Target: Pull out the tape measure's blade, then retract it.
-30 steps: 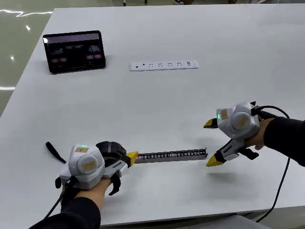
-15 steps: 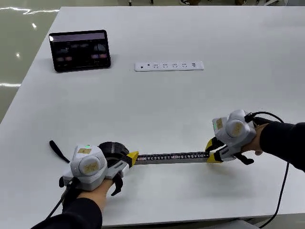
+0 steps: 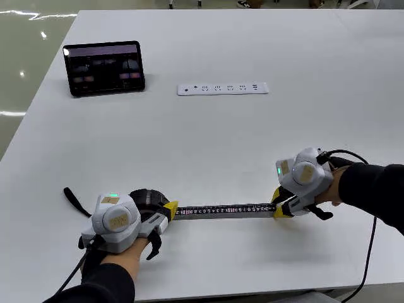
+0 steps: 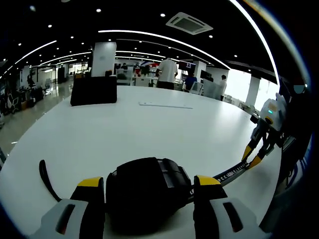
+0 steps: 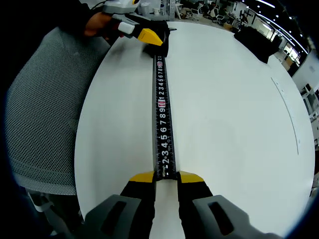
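Head view has the rounded black tape measure case at 7 o'clock on the smooth white table, with the left gripper closed around it. At 4 o'clock the right gripper pinches, jaws nearly together, the tip of the thin numbered blade. I judge the pulling-out is in hand; next it needs a straight pull towards 3 o'clock

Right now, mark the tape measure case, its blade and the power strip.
tape measure case (image 4: 144, 191): left gripper view, middle of black housing.
blade (image 5: 162, 119): right gripper view, numbered face mid-length.
power strip (image 3: 222, 88): head view, centre of white body.
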`<state>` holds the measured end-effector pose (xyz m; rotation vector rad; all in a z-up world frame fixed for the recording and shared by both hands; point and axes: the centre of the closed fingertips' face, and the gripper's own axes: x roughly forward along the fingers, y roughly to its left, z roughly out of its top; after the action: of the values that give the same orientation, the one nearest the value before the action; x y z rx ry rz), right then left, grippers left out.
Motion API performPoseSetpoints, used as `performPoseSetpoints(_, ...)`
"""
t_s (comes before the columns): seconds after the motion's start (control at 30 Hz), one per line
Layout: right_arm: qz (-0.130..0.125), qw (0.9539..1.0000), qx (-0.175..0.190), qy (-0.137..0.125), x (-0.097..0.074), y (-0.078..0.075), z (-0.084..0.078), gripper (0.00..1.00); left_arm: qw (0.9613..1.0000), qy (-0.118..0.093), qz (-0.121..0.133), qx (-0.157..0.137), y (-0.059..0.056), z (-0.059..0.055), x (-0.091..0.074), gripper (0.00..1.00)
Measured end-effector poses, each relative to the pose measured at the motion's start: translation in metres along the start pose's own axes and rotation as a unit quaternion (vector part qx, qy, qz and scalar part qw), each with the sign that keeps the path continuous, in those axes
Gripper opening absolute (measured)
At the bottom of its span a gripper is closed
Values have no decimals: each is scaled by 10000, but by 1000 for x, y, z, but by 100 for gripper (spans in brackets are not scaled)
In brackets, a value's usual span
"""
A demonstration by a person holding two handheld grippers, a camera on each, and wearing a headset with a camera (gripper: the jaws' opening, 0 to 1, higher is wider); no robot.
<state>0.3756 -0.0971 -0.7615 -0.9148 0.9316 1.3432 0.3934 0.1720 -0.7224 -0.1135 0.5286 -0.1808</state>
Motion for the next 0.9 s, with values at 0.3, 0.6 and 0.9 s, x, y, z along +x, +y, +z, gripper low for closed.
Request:
performPoseSetpoints(0.3, -64, 9998, 190, 8, 3, 0, 6, 12, 9998, 148, 79, 94, 1, 0, -1, 62)
performPoseSetpoints(0.6, -41, 10000, 46, 35, 4, 0, 8, 11, 9995, 266, 76, 122, 1, -3, -1, 61)
performPoseSetpoints(0.9, -87, 9998, -104, -109, 4, 2, 11, 10, 9995, 294, 54, 93, 1, -4, -1, 61)
